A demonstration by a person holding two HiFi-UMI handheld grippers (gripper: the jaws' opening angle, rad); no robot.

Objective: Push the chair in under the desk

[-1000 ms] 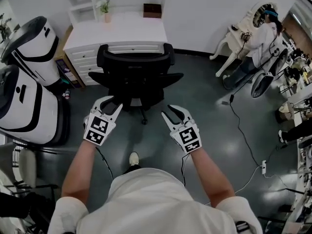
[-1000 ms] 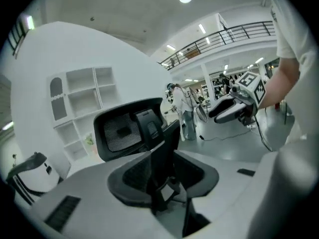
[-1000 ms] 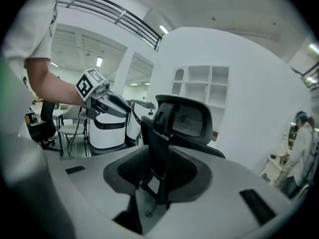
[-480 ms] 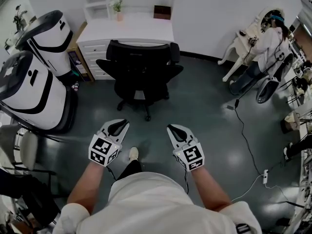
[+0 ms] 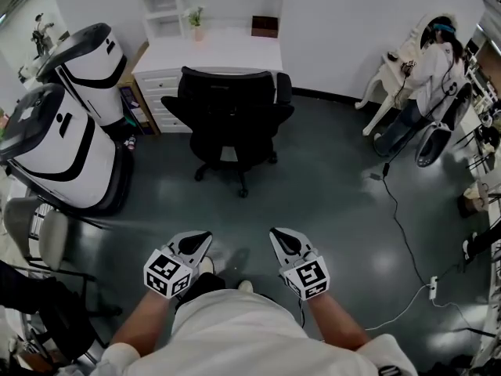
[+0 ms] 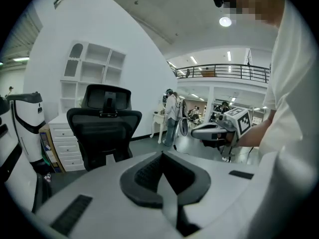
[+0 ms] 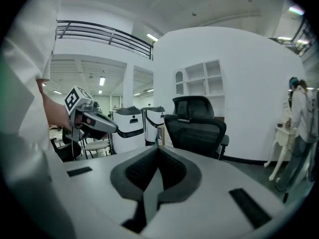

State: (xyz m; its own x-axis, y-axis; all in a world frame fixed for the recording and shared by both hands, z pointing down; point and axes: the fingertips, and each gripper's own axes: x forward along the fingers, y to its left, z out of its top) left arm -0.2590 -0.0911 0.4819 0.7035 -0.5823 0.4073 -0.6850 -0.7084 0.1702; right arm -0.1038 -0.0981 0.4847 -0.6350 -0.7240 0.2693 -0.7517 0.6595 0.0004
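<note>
Though gripper views crop the chair (image 6: 103, 133), head view shows castors (image 5: 243, 193).

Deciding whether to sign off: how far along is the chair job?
Done, it seems: the black chair stands with its backrest against the edge of the white desk. In hand: nothing; the left gripper and right gripper have jaws shut, empty, well short of the chair. Left: probably nothing.

The black mesh-backed office chair (image 5: 235, 124) is black all over, wheeled base included. The white drawer-fronted worktop (image 5: 227, 52) is plain white, as are the white open shelves (image 5: 160, 2) above it. The glossy floor (image 5: 329, 202) is dark grey. The bulky rounded machine (image 5: 59, 159) is white with curved black bands. The small box (image 5: 264, 27) is dark brown.
</note>
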